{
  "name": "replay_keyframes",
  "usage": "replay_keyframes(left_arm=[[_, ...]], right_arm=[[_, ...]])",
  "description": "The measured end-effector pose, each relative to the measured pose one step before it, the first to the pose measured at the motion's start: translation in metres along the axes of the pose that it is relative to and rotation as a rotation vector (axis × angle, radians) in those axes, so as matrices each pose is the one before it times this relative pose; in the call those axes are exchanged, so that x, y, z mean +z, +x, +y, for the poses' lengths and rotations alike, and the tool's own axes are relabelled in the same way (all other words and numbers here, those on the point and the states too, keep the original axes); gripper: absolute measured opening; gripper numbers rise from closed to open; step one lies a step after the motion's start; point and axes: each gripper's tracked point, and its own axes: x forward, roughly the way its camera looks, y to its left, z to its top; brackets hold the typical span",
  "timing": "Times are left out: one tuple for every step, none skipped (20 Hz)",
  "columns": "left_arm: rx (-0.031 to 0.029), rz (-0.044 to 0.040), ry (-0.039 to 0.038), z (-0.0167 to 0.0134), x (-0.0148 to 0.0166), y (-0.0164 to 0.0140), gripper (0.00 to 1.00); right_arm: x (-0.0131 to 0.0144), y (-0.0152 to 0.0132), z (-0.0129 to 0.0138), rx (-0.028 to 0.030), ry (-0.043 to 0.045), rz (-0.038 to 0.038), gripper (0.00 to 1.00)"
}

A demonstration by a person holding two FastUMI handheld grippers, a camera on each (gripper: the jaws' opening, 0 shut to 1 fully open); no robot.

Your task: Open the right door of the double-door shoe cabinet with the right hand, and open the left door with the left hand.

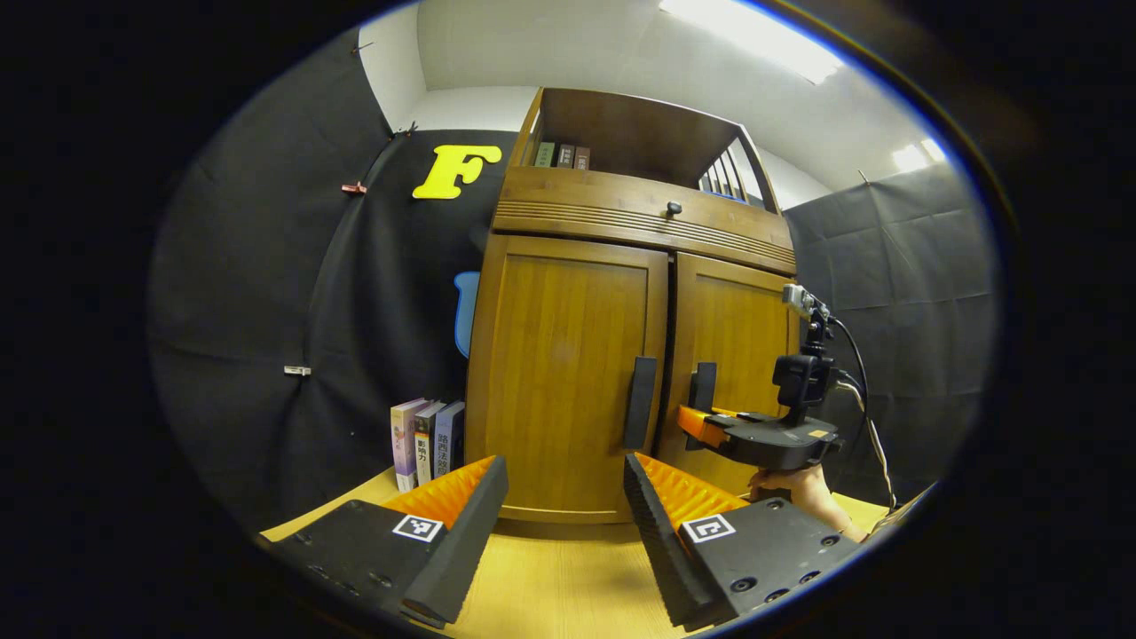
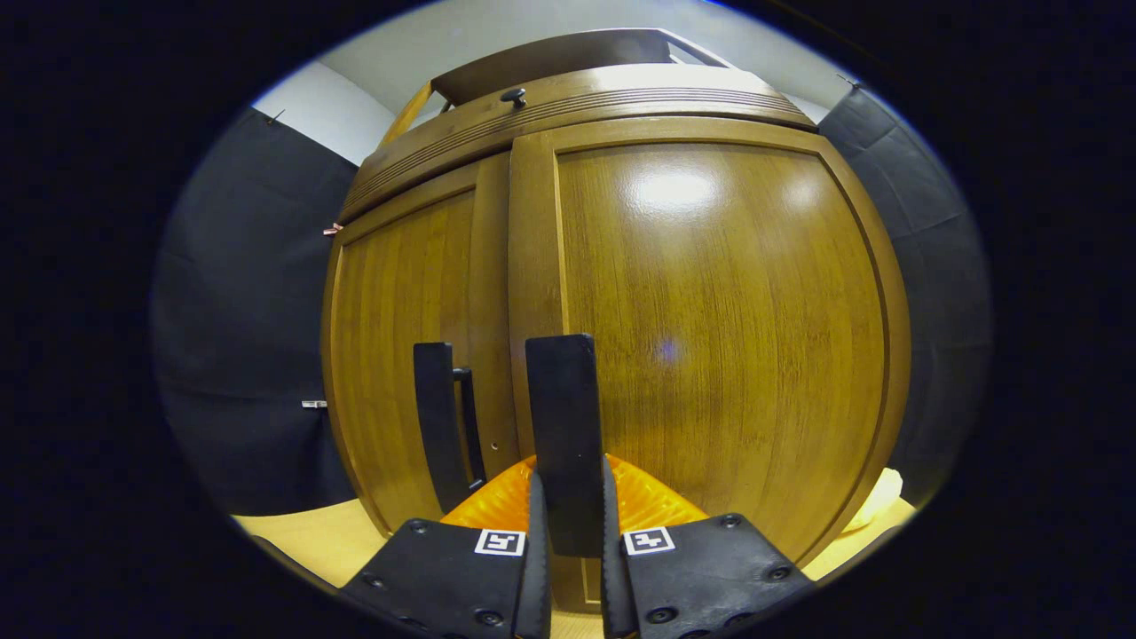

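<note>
Right gripper view: the right gripper (image 2: 568, 524) has its two fingers pressed against either side of the right door handle (image 2: 561, 417), a dark upright bar that rises straight up out of the gap between them.
Right door (image 2: 710, 319): shut, flush with the cabinet front; its panel lies dead ahead of the fingers and spreads off to their right.
Handle axis: vertical, so the fingers pinch it across its narrow width.
Left gripper view: the left gripper (image 1: 565, 515) has its fingers spread wide with nothing between them, hovering over the wooden table (image 1: 550, 586).
Left door handle (image 1: 640, 401): an upright dark bar ahead of and above the left fingers, a little toward the right finger, well apart from both.
Left door (image 1: 568, 364): shut, straight ahead of the open fingers.
Shoe cabinet (image 1: 639, 217): stands on the table, both doors meeting at the centre, handles side by side.
Nearer hand: the right one is already on its handle; the left has not reached its own.
Key relation: the hinge seems to lie at the right door's outer edge, so a pull back toward the holder should swing it open.
Books (image 1: 428, 441): upright beside the cabinet, off past the left finger.
</note>
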Motion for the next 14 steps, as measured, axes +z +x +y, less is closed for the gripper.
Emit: replay_keyframes(left_arm=[[-0.00309, 0.00190, -0.00030, -0.00187, -0.00029, -0.00021, 0.78], [-0.00233, 0.00206, 0.00026, -0.00260, -0.00071, -0.00138, 0.83], [-0.00306, 0.00096, 0.00079, -0.00192, -0.00003, -0.00043, 0.83], [-0.00354, -0.00090, 0.00047, -0.00227, -0.00014, -0.00052, 0.83], [-0.00512, -0.00121, 0.00015, -0.00299, 0.00060, -0.00021, 0.83], [-0.00636, -0.00180, 0.00012, -0.00339, -0.00011, -0.00033, 0.83], [-0.00635, -0.00155, -0.00073, -0.00372, 0.00096, -0.00055, 0.79], [-0.00708, -0.00172, -0.00162, -0.00317, -0.00108, -0.00115, 0.79], [-0.00718, -0.00006, -0.00280, -0.00381, 0.00047, -0.00009, 0.79], [-0.00713, 0.00065, -0.00265, -0.00375, -0.00083, -0.00012, 0.83], [-0.00693, 0.00072, -0.00268, -0.00365, -0.00003, -0.00013, 0.83], [-0.00610, 0.00129, -0.00270, -0.00376, -0.00095, -0.00008, 0.83], [-0.00721, 0.00128, -0.00263, -0.00393, 0.00023, 0.00005, 0.83], [-0.00874, 0.00109, -0.00276, -0.00468, -0.00088, -0.00005, 0.83]], right_arm=[[0.00029, -0.00297, 0.00060, 0.00310, -0.00728, 0.00261, 0.26], [-0.00018, -0.00527, -0.00013, 0.00258, -0.00734, 0.00338, 0.21], [-0.00060, -0.00652, 0.00114, 0.00351, -0.00687, 0.00487, 0.26], [-0.00007, -0.00464, 0.00051, 0.00327, -0.00374, 0.00308, 0.26], [0.00052, -0.00504, -0.00018, 0.00434, -0.00445, 0.00274, 0.25], [0.00040, -0.00587, 0.00015, 0.00395, -0.00329, 0.00187, 0.26], [0.00083, -0.00526, -0.00038, 0.00459, -0.00314, 0.00333, 0.26], [0.00087, -0.00609, -0.00034, 0.00470, -0.00429, 0.00193, 0.21], [0.00026, -0.00616, -0.00055, 0.00429, -0.00240, 0.00329, 0.21], [0.00075, -0.00611, -0.00036, 0.00455, -0.00083, 0.00239, 0.21], [0.00113, -0.00537, -0.00053, 0.00245, -0.00368, 0.00118, 0.26], [0.00076, -0.00613, -0.00016, 0.00339, -0.00271, 0.00316, 0.26], [0.00051, -0.00630, -0.00064, 0.00331, -0.00146, 0.00174, 0.26], [0.00161, -0.00641, -0.00107, 0.00276, -0.00007, 0.00165, 0.26]])
